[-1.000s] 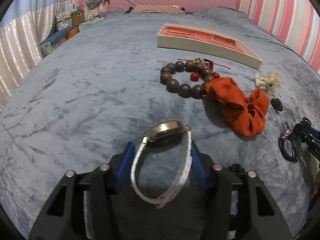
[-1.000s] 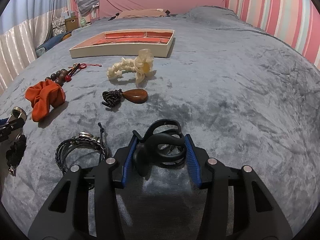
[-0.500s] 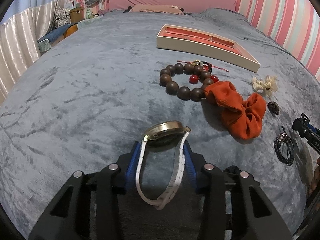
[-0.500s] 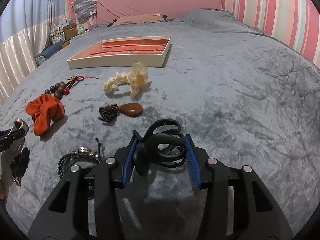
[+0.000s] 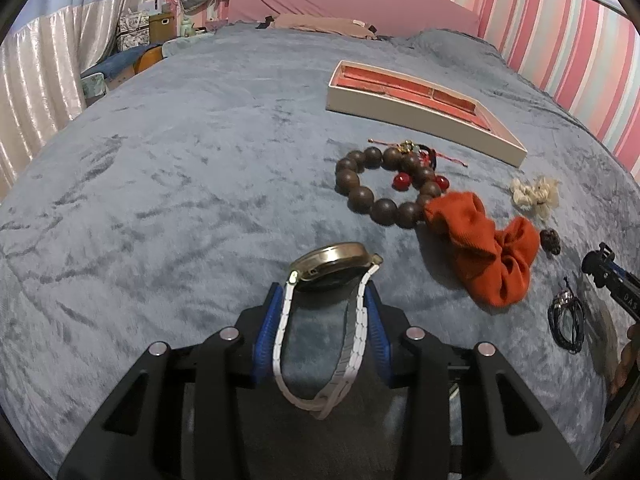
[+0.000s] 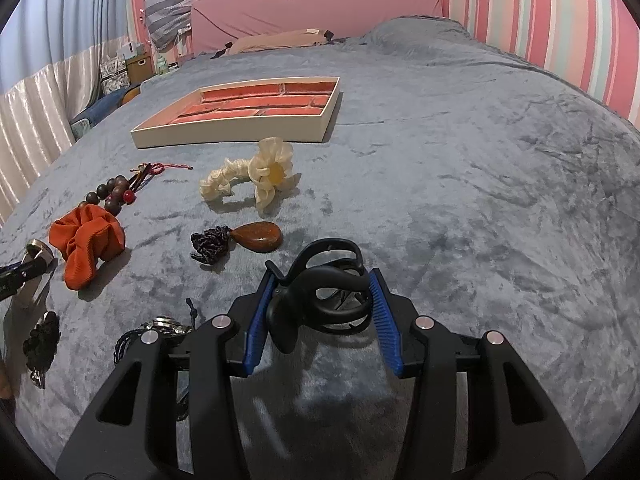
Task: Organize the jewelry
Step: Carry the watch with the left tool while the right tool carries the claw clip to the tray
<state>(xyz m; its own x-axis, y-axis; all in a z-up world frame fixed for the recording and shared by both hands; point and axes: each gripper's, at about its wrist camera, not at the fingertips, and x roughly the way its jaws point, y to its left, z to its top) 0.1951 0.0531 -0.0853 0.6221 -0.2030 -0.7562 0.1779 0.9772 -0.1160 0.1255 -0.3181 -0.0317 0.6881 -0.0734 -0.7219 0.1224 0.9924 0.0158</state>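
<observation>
My left gripper [image 5: 322, 304] is shut on a gold-faced watch [image 5: 330, 266] with a white band, held above the grey bedspread. My right gripper [image 6: 320, 300] is shut on a black hair claw clip [image 6: 320, 296], also lifted. A cream tray [image 5: 424, 120] with red compartments lies farther up the bed; it also shows in the right wrist view [image 6: 240, 130]. Loose on the bed are a brown bead bracelet [image 5: 380, 188], an orange scrunchie [image 5: 484, 248], a cream flower scrunchie [image 6: 256, 176], an amber pendant [image 6: 256, 236] and a black cord bracelet [image 5: 566, 320].
A red string charm [image 5: 416, 152] lies by the beads. A small dark knot ornament [image 6: 42, 338] lies at the left edge of the right wrist view. A pink headboard [image 6: 312, 12] and striped wall stand beyond the bed. Boxes sit left of the bed.
The left jaws closed on the watch band. Both grippers rose from the bedspread with their items, the tray now seen from higher up.
</observation>
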